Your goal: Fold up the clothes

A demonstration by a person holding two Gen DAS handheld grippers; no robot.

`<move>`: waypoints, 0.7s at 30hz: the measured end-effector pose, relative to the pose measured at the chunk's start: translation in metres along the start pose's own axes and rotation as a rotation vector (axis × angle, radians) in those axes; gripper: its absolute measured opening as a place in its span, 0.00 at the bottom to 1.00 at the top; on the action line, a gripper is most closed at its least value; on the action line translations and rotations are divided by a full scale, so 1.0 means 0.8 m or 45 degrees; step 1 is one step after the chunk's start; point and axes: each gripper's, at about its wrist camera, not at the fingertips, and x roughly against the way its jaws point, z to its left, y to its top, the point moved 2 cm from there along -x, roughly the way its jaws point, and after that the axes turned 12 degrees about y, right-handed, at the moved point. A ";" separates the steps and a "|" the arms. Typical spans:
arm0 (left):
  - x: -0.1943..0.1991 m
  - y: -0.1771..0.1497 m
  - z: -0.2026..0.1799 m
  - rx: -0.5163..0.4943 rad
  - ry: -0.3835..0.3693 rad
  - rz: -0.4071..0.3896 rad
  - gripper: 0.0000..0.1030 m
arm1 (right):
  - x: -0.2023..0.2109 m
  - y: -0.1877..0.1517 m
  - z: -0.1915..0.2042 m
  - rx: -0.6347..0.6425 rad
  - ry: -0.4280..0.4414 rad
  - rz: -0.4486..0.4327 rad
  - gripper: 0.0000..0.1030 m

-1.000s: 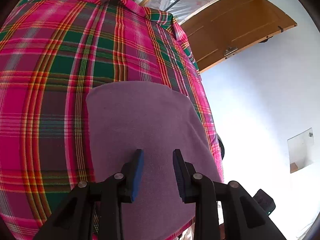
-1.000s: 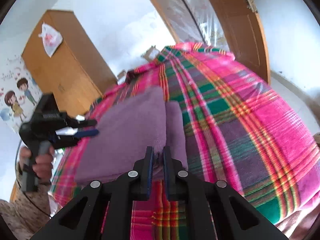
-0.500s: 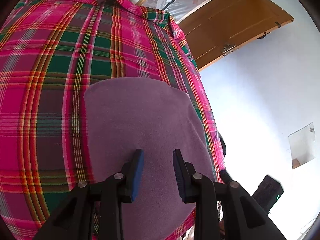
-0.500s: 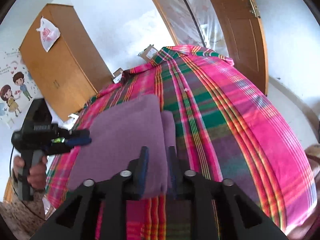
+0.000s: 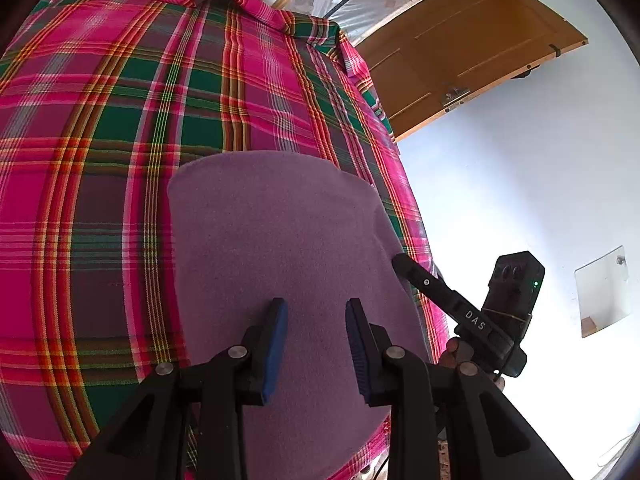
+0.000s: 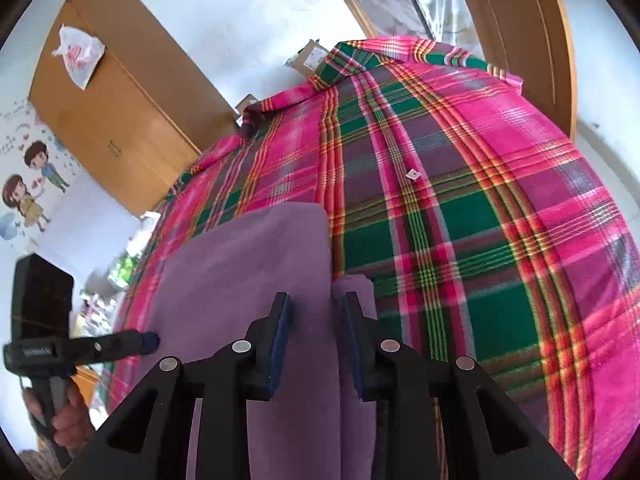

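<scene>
Folded mauve knit garment (image 5: 280, 240), a soft fleecy cloth, lies flat on the pink-and-green plaid bedspread (image 5: 120, 128), near the bed edge closest to both cameras. In the right wrist view it shows as a broad folded panel with a narrower strip of the same cloth (image 6: 354, 292) poking out along its right side.

Handling, as a judgement: light, limp, no stiffness of its own; it will drape and sag from any single pinch. The nap looks grippy, not slippery. Nothing fragile. Best taken at a folded edge or corner, both layers pinched together, one hold on each side so the panel lifts evenly.

Left gripper (image 5: 316, 320): jaws apart, blue pads empty, hanging over the near half of the garment, pointing along it toward the far end. Contact with the cloth not clear. In the right wrist view it comes in level from the left, a hand (image 6: 68, 416) on its handle.

Right gripper (image 6: 314, 312): jaws apart, nothing between them, straddling the seam where the broad panel meets the narrow strip. In the left wrist view its finger (image 5: 420, 276) touches or nearly touches the garment's right edge, tilted down toward it
</scene>
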 end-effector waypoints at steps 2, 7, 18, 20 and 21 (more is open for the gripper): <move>0.000 0.002 -0.001 0.002 0.005 0.004 0.30 | 0.003 -0.002 0.011 0.058 0.003 -0.008 0.09; 0.005 0.001 0.000 0.002 0.004 0.003 0.30 | 0.026 0.000 0.029 0.103 0.017 -0.102 0.08; 0.010 0.001 -0.001 0.001 -0.021 -0.020 0.30 | -0.005 -0.010 0.014 0.149 -0.232 -0.046 0.09; 0.017 0.000 -0.002 -0.011 -0.005 -0.045 0.30 | -0.005 -0.009 0.018 0.166 -0.259 -0.034 0.11; 0.021 -0.001 -0.002 -0.021 0.006 -0.057 0.30 | -0.004 -0.010 0.019 0.167 -0.268 -0.026 0.12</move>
